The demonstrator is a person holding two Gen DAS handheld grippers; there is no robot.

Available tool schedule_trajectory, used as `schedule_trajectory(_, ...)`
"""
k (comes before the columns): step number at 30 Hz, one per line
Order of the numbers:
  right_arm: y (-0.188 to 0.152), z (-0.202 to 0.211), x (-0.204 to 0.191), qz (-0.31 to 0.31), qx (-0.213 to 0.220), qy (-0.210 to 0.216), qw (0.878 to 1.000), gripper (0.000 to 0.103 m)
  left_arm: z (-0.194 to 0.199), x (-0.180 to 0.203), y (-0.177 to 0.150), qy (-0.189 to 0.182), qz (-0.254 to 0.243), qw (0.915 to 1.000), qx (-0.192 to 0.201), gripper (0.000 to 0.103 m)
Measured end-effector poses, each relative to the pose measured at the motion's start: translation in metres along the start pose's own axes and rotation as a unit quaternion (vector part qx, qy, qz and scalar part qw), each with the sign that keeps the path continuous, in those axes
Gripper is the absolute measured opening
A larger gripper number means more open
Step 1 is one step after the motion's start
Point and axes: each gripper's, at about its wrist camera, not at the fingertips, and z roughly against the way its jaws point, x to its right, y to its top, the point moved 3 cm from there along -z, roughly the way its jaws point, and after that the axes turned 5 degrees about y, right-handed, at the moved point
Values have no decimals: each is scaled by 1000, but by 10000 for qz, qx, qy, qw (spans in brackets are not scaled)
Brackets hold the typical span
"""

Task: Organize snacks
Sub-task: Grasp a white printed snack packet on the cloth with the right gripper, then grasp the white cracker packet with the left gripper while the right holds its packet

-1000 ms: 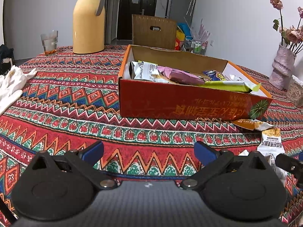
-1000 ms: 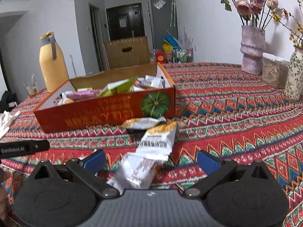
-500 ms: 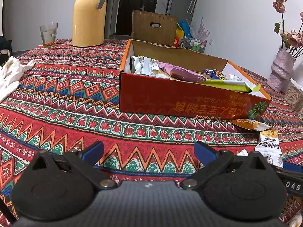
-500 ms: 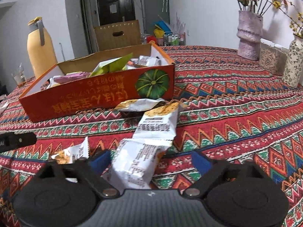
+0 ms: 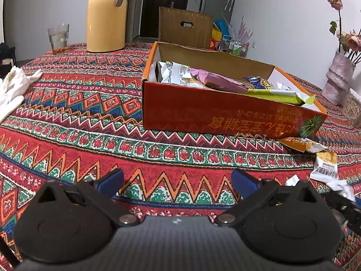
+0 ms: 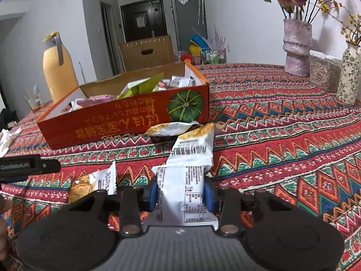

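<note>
**Snack sorting, part-way: box half filled, one packet in the grip**

Patterned red tablecloth (image 5: 85, 117) covers the whole table, with a doorway and a wooden chair back behind it. From the left, a white cloth (image 5: 11, 88) lies at the table's edge, then a drinking glass (image 5: 58, 38) and a tall yellow flask (image 5: 106, 15) stand at the far side.

Left gripper (image 5: 178, 181): jaws spread wide, nothing between them, held above bare cloth short of the box.

Centre: an open red cardboard box (image 6: 126, 126) with a green pumpkin printed on its near wall. Several packets already lie inside, among them a white one, a pink bar and a yellow-green packet (image 5: 277, 94) that overhangs the rim.

Outside the box, on the cloth near its pumpkin corner, loose snacks remain: an orange-and-white packet (image 6: 173, 128) touching the box wall, a white packet with an orange top (image 6: 194, 149) just in front of it, and a small crumpled packet (image 6: 94, 183) nearer the camera.

Right gripper (image 6: 180, 195): its jaws have just been closing and now pinch a white printed packet (image 6: 187, 194) across its width, the blue pads pressed on both edges; whether it is clear of the cloth cannot be told.

Far right: a pink vase (image 6: 295, 47) of dried flowers, a speckled container and a floral vase.

Judged progress: roughly half done, with the gripped packet and three others still to be boxed.
</note>
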Motion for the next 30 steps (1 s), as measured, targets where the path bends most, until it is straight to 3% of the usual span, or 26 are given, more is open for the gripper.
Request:
schedule_trajectory(7, 2, 18, 17, -199, 278, 54, 9994, 39, 26, 28, 1, -245, -207, 9995, 15, 103)
schedule_trajectory(13, 2, 27, 29, -271, 416, 186, 9986, 39, 34, 65, 0, -227, -394, 9990, -6, 103)
schedule_trajectory(22, -1, 31, 50, -407, 451, 315, 9977, 39, 11, 102, -11, 100, -216, 9978, -624, 103)
schedule_trajectory(30, -5, 31, 61, -506, 456, 465, 9966, 39, 1, 114, -19, 346, -254, 9960, -789, 103)
